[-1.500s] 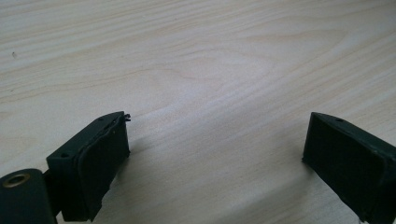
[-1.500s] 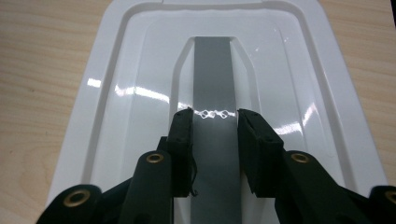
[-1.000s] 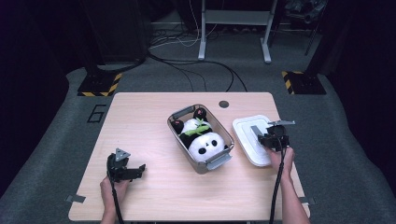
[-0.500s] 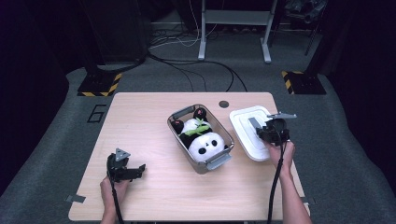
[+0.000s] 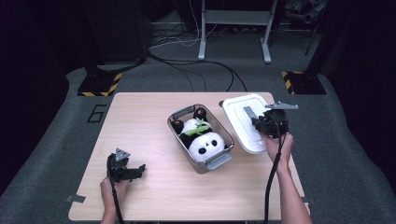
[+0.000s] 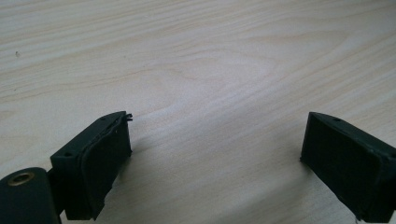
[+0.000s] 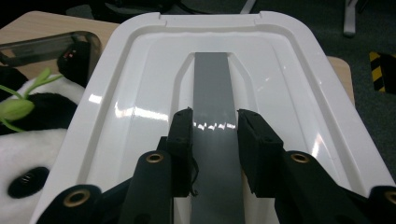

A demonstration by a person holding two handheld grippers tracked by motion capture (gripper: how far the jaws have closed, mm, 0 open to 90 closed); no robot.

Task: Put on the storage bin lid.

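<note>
Gripping the lid's (image 7: 224, 70) grey handle, the right gripper (image 7: 215, 122) is clamped; right of the bin (image 5: 219, 161), closing remains; left gripper (image 6: 215, 158) gapes idle.

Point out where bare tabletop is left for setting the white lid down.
Free: the table's far-left stretch, left of the bin, and the near strip between left gripper and bin. Crowded: the right side, where the right gripper holds the lid.

A large dark "6" (image 5: 96, 114) stands on the grey floor just off the table's (image 5: 140, 121) far left corner. Yellow-and-black hazard stripes mark two floor plates (image 5: 99, 85), one beyond that corner and one beyond the far right corner; they carry no words. Nothing else can be read.
</note>
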